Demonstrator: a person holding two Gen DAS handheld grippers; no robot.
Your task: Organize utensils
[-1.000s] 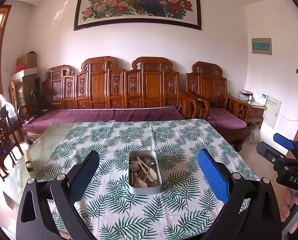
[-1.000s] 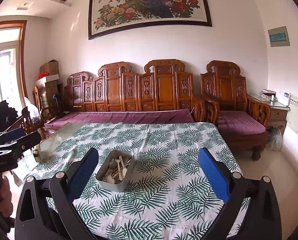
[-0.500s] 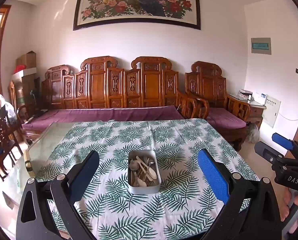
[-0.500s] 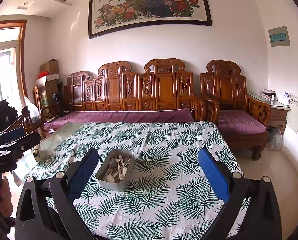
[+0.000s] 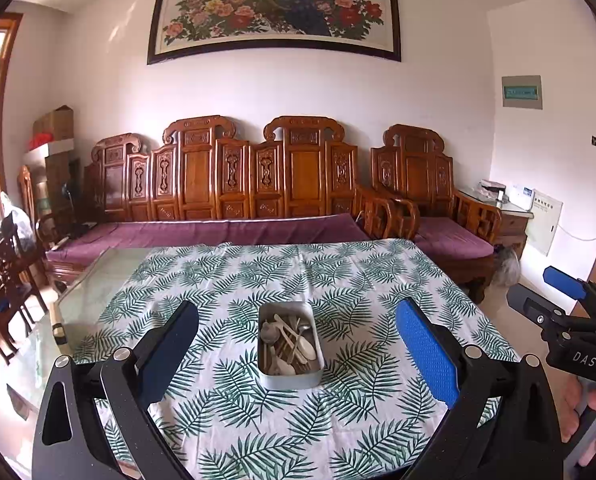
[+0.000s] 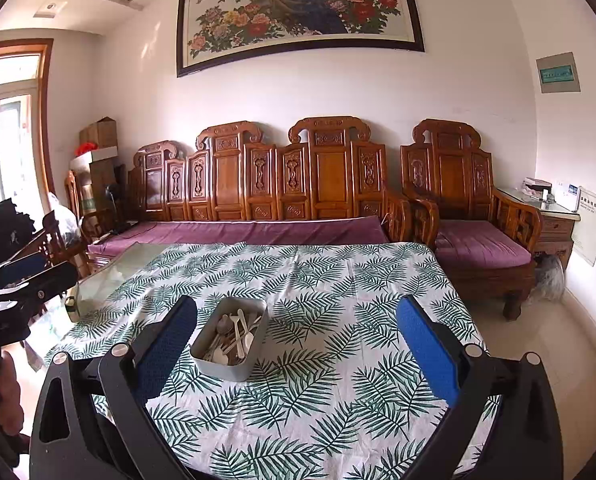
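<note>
Here, your metal tin [image 5: 290, 346] sits mid-table on the leaf-print cloth [image 5: 338, 280], piled with pale spoons [image 5: 288, 340]. Your left gripper [image 5: 296, 344] and right gripper [image 6: 296, 344] both gape wide, empty. Only the right view shows the window [image 6: 6, 132].

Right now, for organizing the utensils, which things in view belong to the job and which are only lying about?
Belong to the job:
- metal tin on the leaf-print tablecloth
- utensils piled inside it
- left tool and right tool, both open and empty

Only lying about:
- wooden sofa
- wooden armchair
- peacock painting
- cardboard box
</note>
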